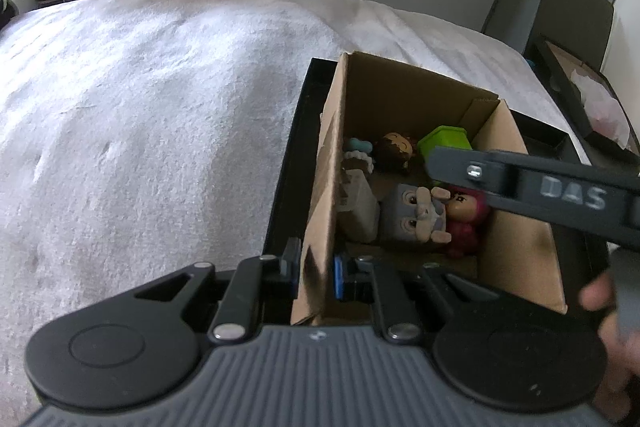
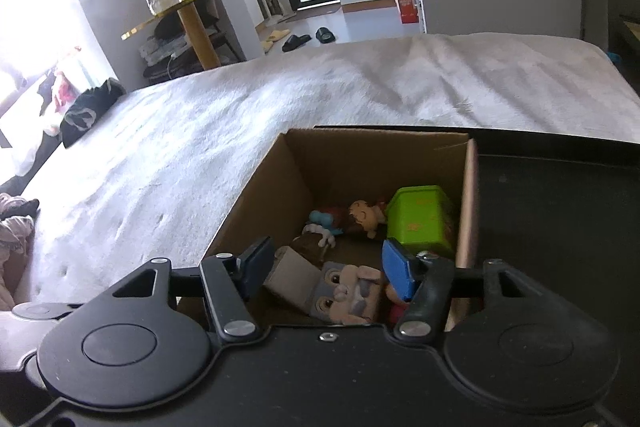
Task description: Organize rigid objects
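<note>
A brown cardboard box (image 1: 516,259) (image 2: 260,195) sits in a black tray (image 1: 292,155) (image 2: 552,207) on a white bed. It holds several toys: a green block (image 1: 444,141) (image 2: 420,219), a brown-haired figure (image 1: 396,149) (image 2: 366,217), a grey rabbit cube (image 1: 416,215) (image 2: 346,293), a red figure (image 1: 466,219) and a beige block (image 1: 358,207) (image 2: 292,279). My left gripper (image 1: 314,273) is shut on the box's left wall. My right gripper (image 2: 328,269) is open and empty over the box; its finger (image 1: 520,183) crosses the left wrist view.
The white fuzzy blanket (image 1: 140,115) (image 2: 200,131) covers the bed to the left and beyond. A second dark box (image 1: 584,99) lies at the right edge. A gold round table (image 2: 180,7) with a glass jar stands beyond the bed. Dark clothes (image 2: 88,111) lie at the left.
</note>
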The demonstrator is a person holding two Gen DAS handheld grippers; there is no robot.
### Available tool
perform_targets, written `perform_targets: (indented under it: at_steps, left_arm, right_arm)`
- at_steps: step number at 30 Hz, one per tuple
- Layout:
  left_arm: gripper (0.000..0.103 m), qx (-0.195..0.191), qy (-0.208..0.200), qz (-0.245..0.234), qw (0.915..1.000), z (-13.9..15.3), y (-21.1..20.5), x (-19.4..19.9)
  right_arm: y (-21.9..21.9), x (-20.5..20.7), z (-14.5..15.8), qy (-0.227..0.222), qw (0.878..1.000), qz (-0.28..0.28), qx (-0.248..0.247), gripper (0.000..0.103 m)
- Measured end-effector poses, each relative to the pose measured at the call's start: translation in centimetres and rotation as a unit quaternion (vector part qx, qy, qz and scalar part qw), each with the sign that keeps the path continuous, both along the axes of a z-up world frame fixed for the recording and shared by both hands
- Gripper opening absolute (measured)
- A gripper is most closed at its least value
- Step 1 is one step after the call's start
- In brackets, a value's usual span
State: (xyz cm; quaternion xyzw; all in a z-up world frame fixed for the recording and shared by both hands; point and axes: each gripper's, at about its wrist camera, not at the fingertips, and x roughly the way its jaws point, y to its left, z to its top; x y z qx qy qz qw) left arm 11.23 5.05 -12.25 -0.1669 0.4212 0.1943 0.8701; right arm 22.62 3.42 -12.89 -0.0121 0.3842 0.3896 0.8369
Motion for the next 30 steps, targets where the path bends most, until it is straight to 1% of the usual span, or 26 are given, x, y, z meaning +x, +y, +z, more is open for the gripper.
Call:
perform_targets:
  at_steps: [4,7,8,10,12,14,17,18,20,21,25,28,30]
  left_arm:
    - [0.015,0.008,0.006,-0.014,0.9998,0.5,-0.1,-0.1]
    - [0.016,0.004,0.008,-0.030,0.9995,1.2,-0.1,-0.3]
    - [0.020,0.005,0.012,-0.034,0.9993,1.5,-0.1,-0.3]
    - [0.023,0.002,0.024,-0.036,0.9990,2.0,0.0,-0.3]
    - [0.028,-0.005,0.024,-0.036,0.9990,2.6,0.1,-0.5]
    - [0.042,-0.009,0.021,-0.036,0.9991,3.2,0.2,-0.9]
    - [0.054,0.000,0.017,-0.045,0.9989,4.4,0.0,-1.3]
    - [0.055,0.004,0.016,-0.052,0.9985,4.8,-0.2,-1.5]
    - [0.060,0.018,0.019,-0.061,0.9978,5.4,-0.6,-1.9]
    - [0.061,0.021,0.019,-0.063,0.9976,5.6,-0.7,-2.0]
    - [0.065,0.008,0.013,-0.072,0.9973,6.5,-0.9,-2.8]
    - [0.066,0.014,0.008,-0.080,0.9967,7.4,-1.2,-3.4]
    - [0.067,0.009,0.002,-0.082,0.9966,8.1,-1.2,-3.8]
  right_arm:
    - [-1.1,-0.4,0.7,0.005,1.000,0.003,0.004,0.059]
    - [-1.5,-0.7,1.0,0.001,1.000,0.005,-0.004,0.060]
    - [-1.7,-0.8,1.2,0.000,1.000,0.006,-0.005,0.060]
    - [-2.3,-1.0,1.6,-0.002,1.000,0.005,-0.007,0.061]
    - [-3.0,-1.3,2.1,-0.006,1.000,0.001,-0.006,0.061]
    - [-3.7,-1.5,2.6,-0.009,1.000,-0.005,-0.005,0.063]
    - [-4.7,-1.7,3.3,-0.014,1.000,-0.011,-0.008,0.066]
    - [-5.0,-1.8,3.5,-0.015,1.000,-0.011,-0.010,0.067]
    - [-5.6,-2.0,4.1,-0.018,1.000,-0.009,-0.012,0.074]
    - [-6.0,-2.2,4.4,-0.022,1.000,-0.008,-0.014,0.074]
    - [-7.3,-2.7,5.4,-0.029,0.999,-0.014,-0.017,0.078]
    - [-8.1,-3.4,5.9,-0.037,0.999,-0.014,-0.018,0.083]
    - [-8.7,-3.8,6.2,-0.041,0.999,-0.015,-0.018,0.085]
